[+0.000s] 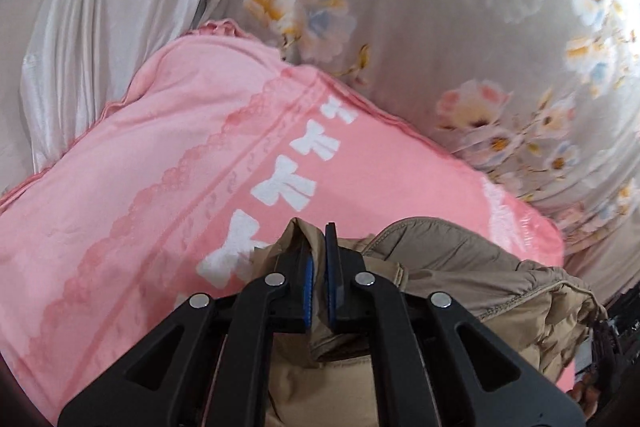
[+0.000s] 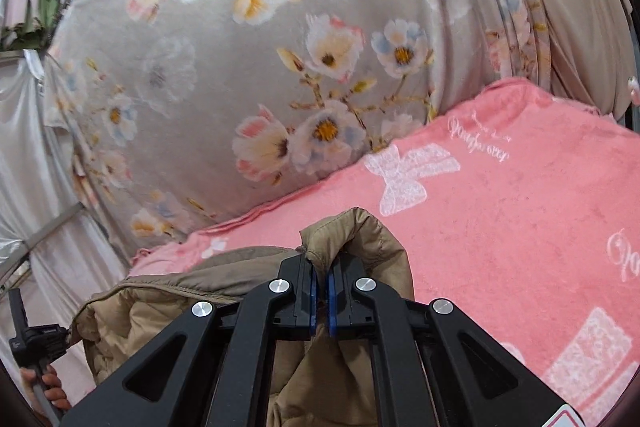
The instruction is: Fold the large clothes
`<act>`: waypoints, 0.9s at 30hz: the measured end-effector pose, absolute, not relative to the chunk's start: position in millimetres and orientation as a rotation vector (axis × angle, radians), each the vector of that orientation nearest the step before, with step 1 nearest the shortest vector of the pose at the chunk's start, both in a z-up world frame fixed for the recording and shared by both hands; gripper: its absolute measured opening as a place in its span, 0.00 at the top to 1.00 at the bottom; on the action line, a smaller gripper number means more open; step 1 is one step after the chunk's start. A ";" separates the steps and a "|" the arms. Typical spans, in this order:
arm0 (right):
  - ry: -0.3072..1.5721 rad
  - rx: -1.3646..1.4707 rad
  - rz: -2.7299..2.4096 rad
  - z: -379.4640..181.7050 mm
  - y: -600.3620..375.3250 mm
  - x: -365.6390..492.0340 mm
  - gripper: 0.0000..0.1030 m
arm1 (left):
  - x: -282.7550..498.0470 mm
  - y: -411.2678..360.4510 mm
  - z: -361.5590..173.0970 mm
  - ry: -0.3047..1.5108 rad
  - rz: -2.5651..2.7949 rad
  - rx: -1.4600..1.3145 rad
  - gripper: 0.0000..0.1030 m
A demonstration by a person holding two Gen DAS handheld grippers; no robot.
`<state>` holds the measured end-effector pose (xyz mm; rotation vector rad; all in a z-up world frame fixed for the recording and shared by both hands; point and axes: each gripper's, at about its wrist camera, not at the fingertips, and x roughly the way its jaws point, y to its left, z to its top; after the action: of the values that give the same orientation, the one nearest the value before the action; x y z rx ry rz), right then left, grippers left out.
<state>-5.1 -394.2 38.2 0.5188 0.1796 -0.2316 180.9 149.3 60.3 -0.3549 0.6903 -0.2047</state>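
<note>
A tan padded jacket (image 1: pixel 460 267) hangs between my two grippers above a pink blanket with white bows (image 1: pixel 160 167). My left gripper (image 1: pixel 318 251) is shut on a fold of the jacket's edge, which sticks up between the blue pads. My right gripper (image 2: pixel 320 267) is shut on another bunched fold of the jacket (image 2: pixel 360 239), and the rest of the jacket (image 2: pixel 160 303) sags to the left. The pink blanket (image 2: pixel 520 227) lies below and to the right in the right wrist view.
A grey floral sheet (image 1: pixel 440 27) covers the bed beyond the blanket, and shows in the right wrist view (image 2: pixel 240 67). White satin curtains (image 1: pixel 100 27) hang at the left. A hand on the other gripper's handle (image 2: pixel 44 379) shows at the lower left.
</note>
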 end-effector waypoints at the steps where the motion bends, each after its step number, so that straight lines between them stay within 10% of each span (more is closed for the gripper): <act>1: 0.196 0.531 -0.239 33.4 -397.1 6.6 0.97 | 195.4 143.7 50.3 0.716 -0.190 -0.337 0.96; 27: 0.545 0.570 -0.364 -94.8 -432.4 135.0 0.97 | 294.8 76.0 -82.4 0.888 -0.027 -0.112 0.94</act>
<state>135.0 -432.4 -94.8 0.5700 0.5449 -0.3645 294.8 76.0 -82.4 -0.1118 0.8885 -0.0267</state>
